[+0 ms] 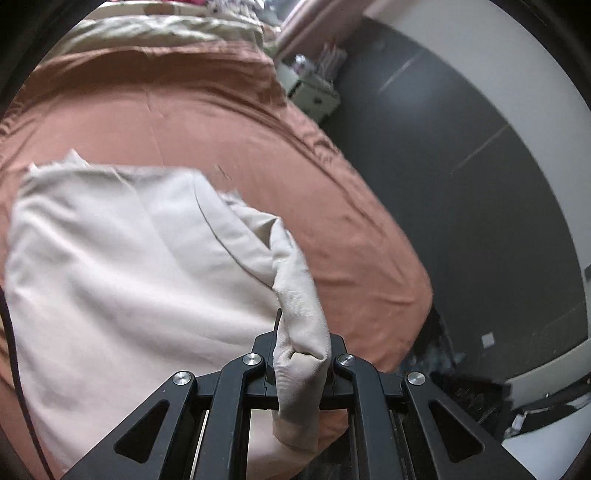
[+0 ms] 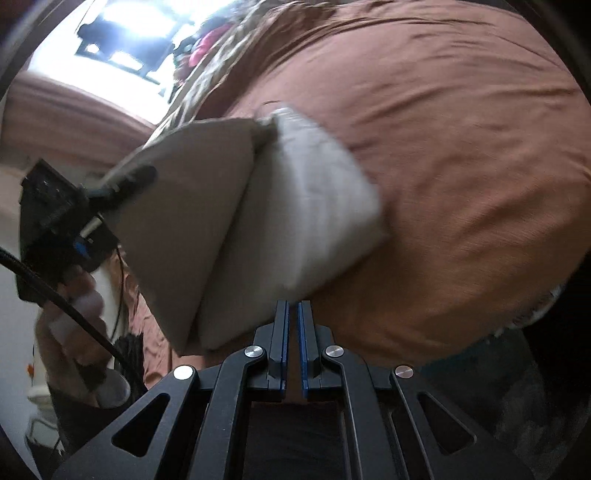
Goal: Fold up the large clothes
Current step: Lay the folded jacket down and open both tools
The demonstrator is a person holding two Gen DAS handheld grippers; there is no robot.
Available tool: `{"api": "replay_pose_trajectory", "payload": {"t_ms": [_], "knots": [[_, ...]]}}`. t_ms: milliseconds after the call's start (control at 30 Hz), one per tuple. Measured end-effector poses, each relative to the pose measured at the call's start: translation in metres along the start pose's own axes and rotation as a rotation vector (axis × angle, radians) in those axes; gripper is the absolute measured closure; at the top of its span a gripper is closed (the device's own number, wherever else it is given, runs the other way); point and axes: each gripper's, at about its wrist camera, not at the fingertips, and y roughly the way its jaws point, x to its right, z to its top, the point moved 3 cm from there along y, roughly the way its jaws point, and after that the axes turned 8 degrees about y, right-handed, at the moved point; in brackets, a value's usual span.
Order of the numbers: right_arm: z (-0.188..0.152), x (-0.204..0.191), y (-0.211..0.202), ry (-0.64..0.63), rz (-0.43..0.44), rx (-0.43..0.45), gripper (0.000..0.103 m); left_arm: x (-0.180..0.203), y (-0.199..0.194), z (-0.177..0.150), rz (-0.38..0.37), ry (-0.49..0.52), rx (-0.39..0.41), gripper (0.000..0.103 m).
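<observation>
A large beige garment (image 1: 122, 266) lies partly folded on a bed with a rust-brown sheet (image 1: 221, 122). My left gripper (image 1: 301, 332) is shut on a bunched edge of the garment and lifts it above the bed. In the right wrist view the garment (image 2: 280, 206) hangs as a raised fold, with the left gripper (image 2: 114, 188) holding its far edge. My right gripper (image 2: 293, 306) is almost shut, with a thin gap between its blue-edged pads, and holds nothing. It sits just below the garment's near edge.
The brown sheet (image 2: 461, 166) fills the right wrist view. A dark floor (image 1: 461, 192) runs along the bed's right side, with a small cluttered stand (image 1: 314, 88) near the bed's far corner. Patterned bedding (image 1: 159, 29) lies at the far end. A black cable (image 2: 74, 314) trails at left.
</observation>
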Motion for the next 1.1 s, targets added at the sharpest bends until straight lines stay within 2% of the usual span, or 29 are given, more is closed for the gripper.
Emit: {"api": "replay_pose_trajectory", "payload": {"t_ms": [167, 233, 300, 333, 367, 400, 433, 467, 500, 533, 600, 700, 867, 1100], "knots": [[0.003, 0.017, -0.003, 0.048, 0.004, 0.002, 0.101, 0.012, 0.016, -0.007, 0.013, 0.029, -0.03, 0.093], [0.001, 0.016, -0.012, 0.065, 0.021, 0.004, 0.101, 0.02, 0.02, -0.012, 0.003, 0.072, -0.066, 0.092], [0.003, 0.017, -0.013, 0.068, 0.046, 0.001, 0.101, 0.028, 0.028, -0.023, -0.039, 0.083, -0.129, 0.08], [0.003, 0.017, -0.012, 0.067, 0.055, -0.002, 0.101, 0.028, 0.029, -0.025, -0.066, 0.071, -0.147, 0.067], [0.004, 0.017, -0.01, 0.064, 0.062, -0.005, 0.101, 0.026, 0.028, -0.026, -0.1, 0.052, -0.162, 0.06], [0.006, 0.016, -0.007, 0.059, 0.064, -0.006, 0.1, 0.025, 0.023, -0.028, -0.119, 0.04, -0.155, 0.058], [0.005, 0.016, -0.005, 0.055, 0.066, 0.0, 0.093, 0.023, 0.019, -0.028, -0.124, 0.034, -0.145, 0.055], [0.004, 0.014, -0.004, 0.049, 0.073, 0.001, 0.07, 0.019, 0.011, -0.027, -0.118, 0.027, -0.129, 0.048], [0.006, 0.012, -0.003, 0.044, 0.086, 0.001, 0.051, 0.014, 0.005, -0.026, -0.105, 0.019, -0.114, 0.043], [0.008, 0.011, 0.007, 0.045, 0.094, 0.006, 0.023, 0.008, -0.004, -0.024, -0.096, 0.012, -0.094, 0.034], [0.012, 0.007, 0.013, 0.039, 0.108, 0.022, 0.022, -0.008, -0.024, -0.024, -0.071, -0.002, -0.055, 0.032], [0.018, 0.0, 0.034, 0.025, 0.139, -0.01, 0.022, -0.037, -0.05, -0.03, -0.005, -0.035, -0.034, 0.032], [0.037, -0.013, 0.065, -0.033, 0.115, -0.036, 0.022, -0.101, -0.089, -0.052, 0.099, -0.148, 0.009, 0.032], [0.075, -0.026, 0.103, -0.101, 0.093, -0.144, 0.024, -0.166, -0.111, -0.095, 0.199, -0.269, -0.002, 0.032]]}}
